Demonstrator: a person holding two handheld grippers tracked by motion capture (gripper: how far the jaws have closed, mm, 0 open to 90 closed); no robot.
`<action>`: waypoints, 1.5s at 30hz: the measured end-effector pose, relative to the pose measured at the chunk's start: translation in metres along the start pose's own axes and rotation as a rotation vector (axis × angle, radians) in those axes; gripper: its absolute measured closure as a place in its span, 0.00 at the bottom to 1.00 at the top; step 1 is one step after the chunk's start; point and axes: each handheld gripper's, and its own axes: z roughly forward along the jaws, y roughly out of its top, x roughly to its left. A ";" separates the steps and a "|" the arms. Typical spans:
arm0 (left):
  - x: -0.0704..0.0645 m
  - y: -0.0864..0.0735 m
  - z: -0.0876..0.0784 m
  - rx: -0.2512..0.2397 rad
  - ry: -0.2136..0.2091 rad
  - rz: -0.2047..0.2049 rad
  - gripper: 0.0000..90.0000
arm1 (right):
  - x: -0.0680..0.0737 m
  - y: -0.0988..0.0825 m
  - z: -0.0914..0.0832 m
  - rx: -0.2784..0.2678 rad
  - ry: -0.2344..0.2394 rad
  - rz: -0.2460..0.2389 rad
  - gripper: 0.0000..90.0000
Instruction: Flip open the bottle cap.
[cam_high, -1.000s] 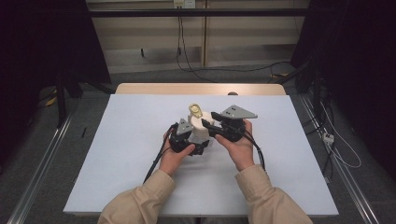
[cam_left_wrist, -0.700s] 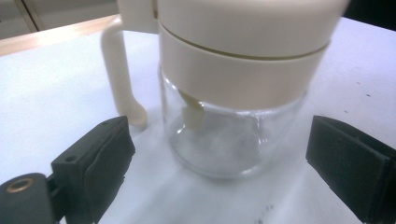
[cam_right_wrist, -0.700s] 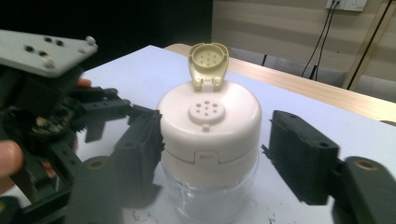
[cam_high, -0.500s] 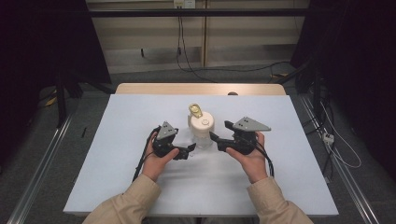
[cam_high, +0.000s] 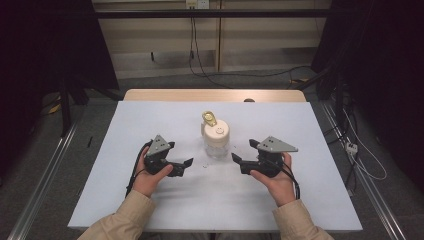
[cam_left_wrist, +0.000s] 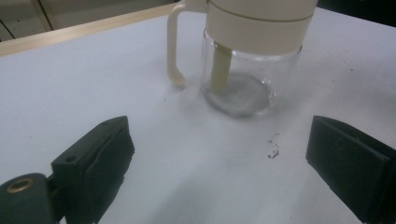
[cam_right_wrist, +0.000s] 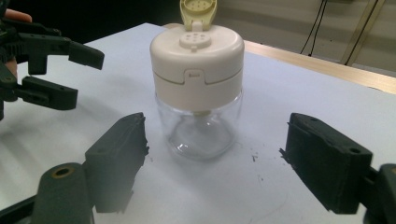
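High view: fixed overhead, facing forward-down over worktop (cam_high: 150, 200). Both gripper views: low, close, level, from opposite sides; all three share jar (cam_high: 216, 140) (cam_left_wrist: 243, 70) (cam_right_wrist: 198, 93).

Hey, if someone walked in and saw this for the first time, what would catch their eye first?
Probably the clear glass jar with a cream lid, its flip cap standing open, upright in the middle of the white table. Next, the two black hand-held grippers flanking it: the left hand-held gripper and the right hand-held gripper, both open and pointing at the jar without touching it; the right one's jaws have just been opening.
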 end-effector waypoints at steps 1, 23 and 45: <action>0.001 -0.001 -0.002 0.001 0.005 0.003 0.07 | 0.000 -0.001 -0.001 0.001 -0.001 -0.002 0.22; 0.017 -0.017 -0.038 -0.012 0.008 -0.022 0.08 | -0.018 -0.033 -0.026 0.019 -0.035 0.035 0.18; 0.028 -0.040 -0.071 0.002 0.025 -0.036 0.08 | -0.028 -0.062 -0.059 0.043 -0.067 0.034 0.16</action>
